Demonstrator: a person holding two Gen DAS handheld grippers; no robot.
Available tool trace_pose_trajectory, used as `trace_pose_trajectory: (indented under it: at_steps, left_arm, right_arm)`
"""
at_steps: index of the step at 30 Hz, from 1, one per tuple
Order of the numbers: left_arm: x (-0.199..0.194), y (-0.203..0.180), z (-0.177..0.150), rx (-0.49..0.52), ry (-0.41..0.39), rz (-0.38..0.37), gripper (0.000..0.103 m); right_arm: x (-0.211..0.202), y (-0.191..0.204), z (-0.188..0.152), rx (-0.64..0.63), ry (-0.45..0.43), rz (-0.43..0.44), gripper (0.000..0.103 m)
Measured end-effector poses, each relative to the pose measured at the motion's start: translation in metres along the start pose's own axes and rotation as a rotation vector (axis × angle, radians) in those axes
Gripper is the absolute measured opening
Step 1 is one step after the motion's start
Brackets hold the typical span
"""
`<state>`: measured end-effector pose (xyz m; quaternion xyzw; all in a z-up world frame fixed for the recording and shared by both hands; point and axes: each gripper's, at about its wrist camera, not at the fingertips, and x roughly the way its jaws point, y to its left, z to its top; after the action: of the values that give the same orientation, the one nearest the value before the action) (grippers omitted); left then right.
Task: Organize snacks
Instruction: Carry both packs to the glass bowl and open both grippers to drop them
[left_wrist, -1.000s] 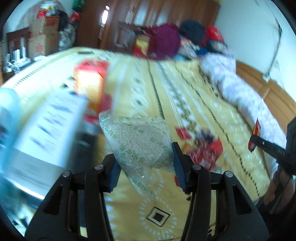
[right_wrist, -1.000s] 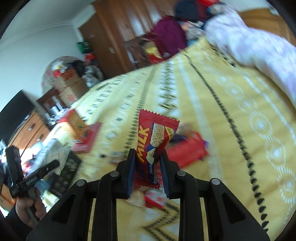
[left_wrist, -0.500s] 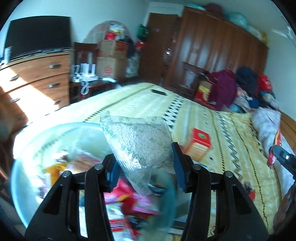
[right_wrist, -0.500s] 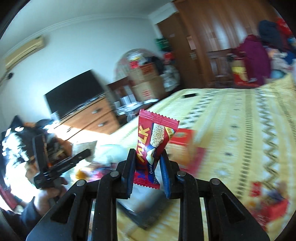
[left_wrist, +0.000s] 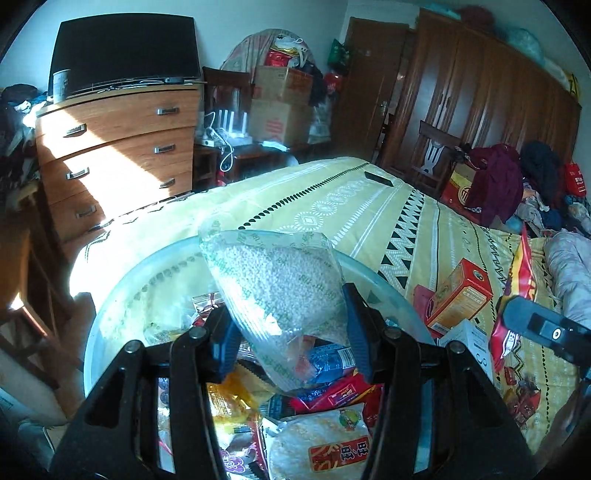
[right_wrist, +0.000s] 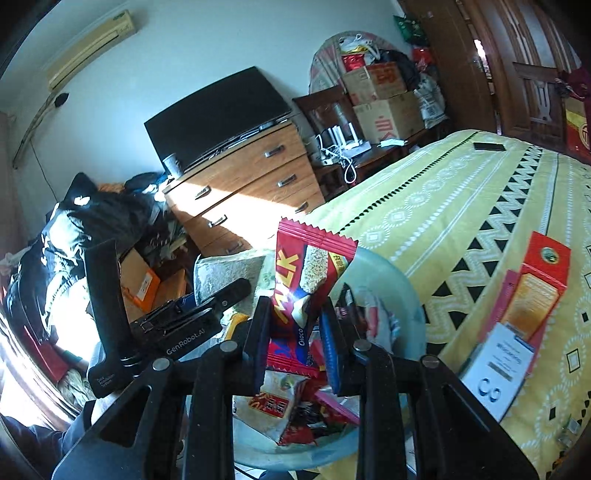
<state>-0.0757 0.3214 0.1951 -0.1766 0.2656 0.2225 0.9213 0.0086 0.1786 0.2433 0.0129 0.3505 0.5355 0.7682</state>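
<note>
My left gripper (left_wrist: 290, 334) is shut on a clear bag of white grains (left_wrist: 273, 288) and holds it over a pale blue translucent basin (left_wrist: 122, 295) full of snack packets. My right gripper (right_wrist: 295, 332) is shut on a red "Milk" snack bar (right_wrist: 310, 273) above the same basin (right_wrist: 402, 291). The left gripper (right_wrist: 225, 295) and its bag (right_wrist: 225, 271) show at the left of the right wrist view. The right gripper's finger and red bar (left_wrist: 517, 291) show at the right of the left wrist view.
The basin stands at the corner of a bed with a yellow patterned cover (left_wrist: 332, 199). An orange box (left_wrist: 460, 297) and a white box (right_wrist: 496, 365) lie beside the basin. A wooden dresser (left_wrist: 118, 147) with a TV stands beyond. Loose red wrappers (left_wrist: 521, 398) lie on the bed.
Both grippers swung left from the middle of the bed to above the basin, each still holding its snack. The view has steadied and the basin's contents now show sharply.
</note>
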Motion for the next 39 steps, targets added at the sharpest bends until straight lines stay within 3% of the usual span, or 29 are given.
trace_pose_trajectory:
  at_steps: [39]
  left_arm:
    - [0.006, 0.021, 0.007, -0.036, 0.049, 0.011, 0.051]
  right_arm:
    - [0.016, 0.007, 0.008, -0.006, 0.034, -0.002, 0.029]
